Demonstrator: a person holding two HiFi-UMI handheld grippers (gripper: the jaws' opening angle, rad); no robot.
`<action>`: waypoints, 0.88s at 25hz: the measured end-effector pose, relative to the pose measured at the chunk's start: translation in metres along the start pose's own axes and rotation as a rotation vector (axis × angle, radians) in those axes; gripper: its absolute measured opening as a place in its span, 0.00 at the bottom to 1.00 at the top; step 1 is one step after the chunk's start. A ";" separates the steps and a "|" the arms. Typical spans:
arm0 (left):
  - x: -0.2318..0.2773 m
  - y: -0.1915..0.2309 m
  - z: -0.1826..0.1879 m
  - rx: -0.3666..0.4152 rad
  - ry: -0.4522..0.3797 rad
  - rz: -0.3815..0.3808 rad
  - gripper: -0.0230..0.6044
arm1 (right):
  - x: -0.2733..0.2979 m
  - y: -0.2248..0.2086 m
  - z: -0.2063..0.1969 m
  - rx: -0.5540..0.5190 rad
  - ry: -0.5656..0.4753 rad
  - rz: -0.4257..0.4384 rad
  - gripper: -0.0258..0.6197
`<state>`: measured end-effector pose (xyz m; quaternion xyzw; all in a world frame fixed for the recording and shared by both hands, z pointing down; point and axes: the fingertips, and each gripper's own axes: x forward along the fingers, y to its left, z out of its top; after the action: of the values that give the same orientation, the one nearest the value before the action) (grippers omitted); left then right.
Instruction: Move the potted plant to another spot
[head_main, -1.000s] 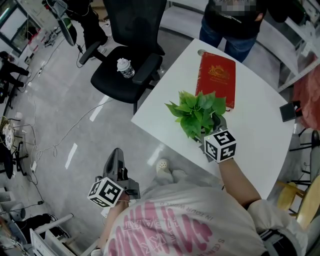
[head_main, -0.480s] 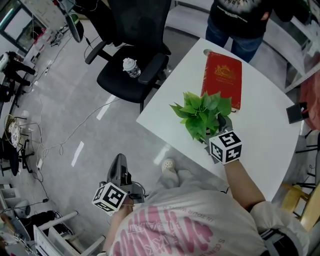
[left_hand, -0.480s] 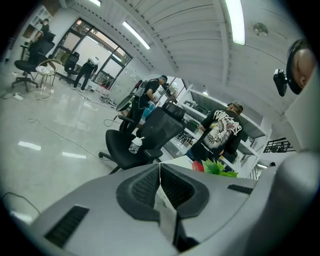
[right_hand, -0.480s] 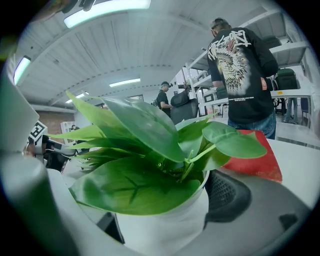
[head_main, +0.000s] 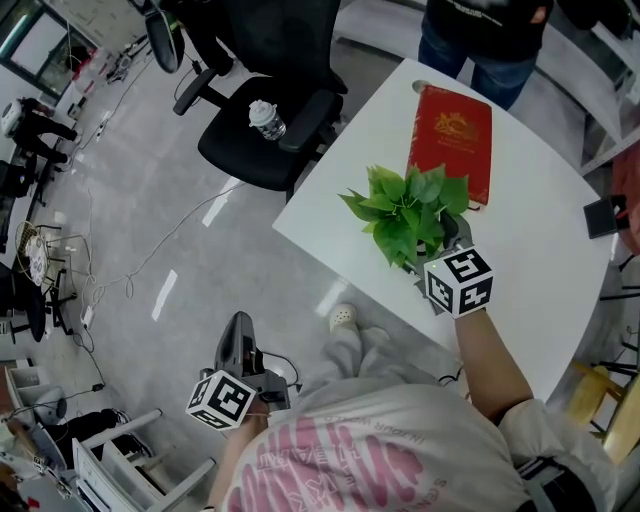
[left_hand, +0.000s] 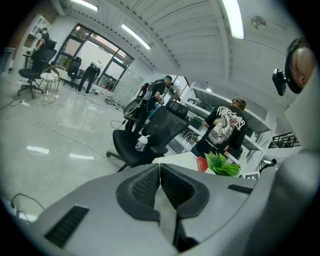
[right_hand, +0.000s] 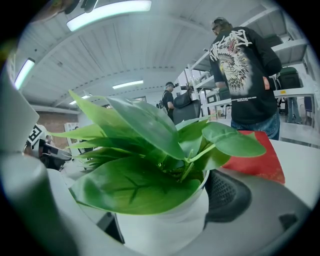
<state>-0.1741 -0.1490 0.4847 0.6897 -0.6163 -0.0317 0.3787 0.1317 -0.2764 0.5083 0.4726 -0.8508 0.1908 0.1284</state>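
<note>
Right gripper had its jaws clamped on the white-potted leafy green plant, left gripper jaws pinched together on nothing, so I'd guess lift-and-carry came next.

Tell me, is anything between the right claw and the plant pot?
Nothing. The right gripper view shows the right gripper clamped directly on the potted plant, at its white pot.
</note>
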 end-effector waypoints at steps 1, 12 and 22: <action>-0.002 0.000 -0.002 0.002 0.005 0.003 0.08 | -0.001 0.000 0.000 0.002 0.000 0.000 0.87; -0.013 0.008 -0.007 0.013 0.026 0.049 0.08 | -0.001 0.001 0.002 0.005 -0.018 -0.008 0.87; 0.000 0.011 -0.004 0.027 0.060 0.018 0.08 | 0.002 0.001 0.002 0.010 -0.029 -0.028 0.87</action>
<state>-0.1813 -0.1462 0.4943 0.6900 -0.6111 0.0007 0.3878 0.1300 -0.2779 0.5074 0.4880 -0.8448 0.1864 0.1161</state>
